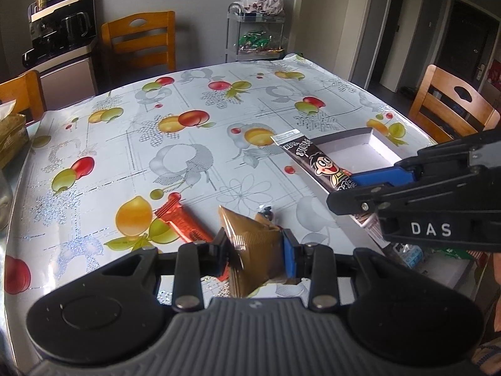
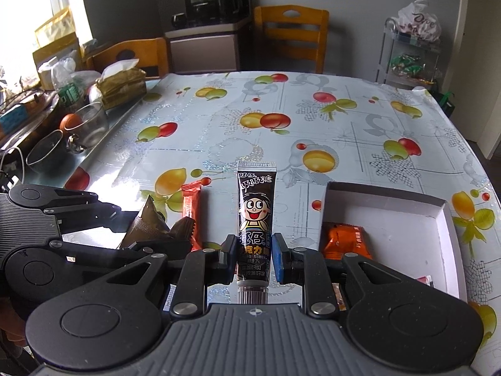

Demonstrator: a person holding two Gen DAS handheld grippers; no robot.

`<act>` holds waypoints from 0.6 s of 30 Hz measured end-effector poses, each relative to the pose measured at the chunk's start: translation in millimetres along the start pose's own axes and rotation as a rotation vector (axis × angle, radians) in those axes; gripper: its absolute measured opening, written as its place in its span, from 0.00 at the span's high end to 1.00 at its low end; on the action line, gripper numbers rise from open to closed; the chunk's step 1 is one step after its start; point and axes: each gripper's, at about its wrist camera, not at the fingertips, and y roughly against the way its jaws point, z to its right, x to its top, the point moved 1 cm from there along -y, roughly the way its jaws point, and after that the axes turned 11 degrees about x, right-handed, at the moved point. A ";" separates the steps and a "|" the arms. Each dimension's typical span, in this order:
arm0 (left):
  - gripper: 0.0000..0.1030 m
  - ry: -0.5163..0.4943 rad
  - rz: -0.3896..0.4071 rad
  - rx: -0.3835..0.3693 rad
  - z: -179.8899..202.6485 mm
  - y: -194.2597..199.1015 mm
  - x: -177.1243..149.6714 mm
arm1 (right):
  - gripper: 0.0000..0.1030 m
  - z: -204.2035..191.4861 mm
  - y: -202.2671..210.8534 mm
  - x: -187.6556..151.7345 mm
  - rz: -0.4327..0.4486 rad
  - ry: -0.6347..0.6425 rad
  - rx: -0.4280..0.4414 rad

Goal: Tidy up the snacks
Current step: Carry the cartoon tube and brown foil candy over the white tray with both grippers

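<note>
Here the table [image 2: 313,119] carries one white box [image 2: 438,206] holding an orange pack [image 2: 344,239], with one red bar [image 2: 192,213] lying loose on the cloth. The right gripper [image 2: 254,258] is clamped on one black tube [image 2: 256,210], held low near its cap, just beside the box. The left gripper [image 1: 255,252] pinches one brown pouch [image 1: 250,241] above the cloth. Both snacks look light; the tube seems slick and squashy, the pouch crinkly and soft, so grip mid-body.

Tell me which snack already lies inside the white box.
The orange packet, in the white box's near-left corner. The red-orange bar lies on the tablecloth; the grippers hold the others.
</note>
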 end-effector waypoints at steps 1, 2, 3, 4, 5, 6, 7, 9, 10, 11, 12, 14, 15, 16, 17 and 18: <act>0.69 -0.004 0.001 -0.003 1.0 0.1 0.6 | 0.76 0.9 1.1 -0.2 0.001 -0.001 -0.003; 0.69 -0.007 0.003 -0.005 2.1 0.0 1.4 | 0.76 1.4 2.2 -0.4 0.003 -0.002 -0.006; 0.69 -0.010 0.005 -0.008 3.1 -0.2 2.5 | 0.76 2.0 3.0 -0.5 0.004 -0.004 -0.009; 0.69 -0.012 0.007 -0.010 4.0 -0.1 3.4 | 0.76 2.5 4.0 -0.7 0.006 -0.005 -0.011; 0.69 -0.015 0.010 -0.013 4.9 -0.3 4.7 | 0.76 3.0 5.1 -0.9 0.007 -0.006 -0.014; 0.69 -0.018 0.012 -0.015 5.9 -0.2 5.8 | 0.76 3.7 6.0 -1.2 0.008 -0.007 -0.016; 0.69 -0.020 0.015 -0.018 6.9 0.0 6.9 | 0.76 4.4 7.3 -1.6 0.010 -0.009 -0.019; 0.69 -0.024 0.019 -0.024 8.8 0.9 8.7 | 0.76 5.6 9.7 -2.0 0.014 -0.012 -0.024; 0.69 -0.027 0.021 -0.027 10.4 1.1 9.1 | 0.76 6.5 10.8 -1.9 0.016 -0.014 -0.027; 0.69 -0.030 0.023 -0.031 12.0 1.4 9.8 | 0.76 7.7 12.2 -2.5 0.018 -0.016 -0.031; 0.69 -0.032 0.024 -0.034 13.4 1.4 10.7 | 0.76 9.1 13.6 -3.0 0.020 -0.019 -0.034; 0.69 -0.036 0.027 -0.040 16.6 1.3 12.4 | 0.76 11.5 16.1 -3.9 0.023 -0.025 -0.041; 0.69 -0.039 0.028 -0.042 18.1 1.4 13.0 | 0.76 12.7 17.5 -4.7 0.025 -0.028 -0.045; 0.69 -0.042 0.029 -0.044 19.7 1.4 13.6 | 0.76 14.5 19.0 -5.7 0.026 -0.031 -0.048; 0.69 -0.044 0.029 -0.046 21.1 1.4 14.0 | 0.76 15.6 20.1 -6.3 0.027 -0.034 -0.050; 0.69 -0.046 0.029 -0.049 22.5 1.4 14.4 | 0.76 16.6 21.1 -6.9 0.028 -0.036 -0.053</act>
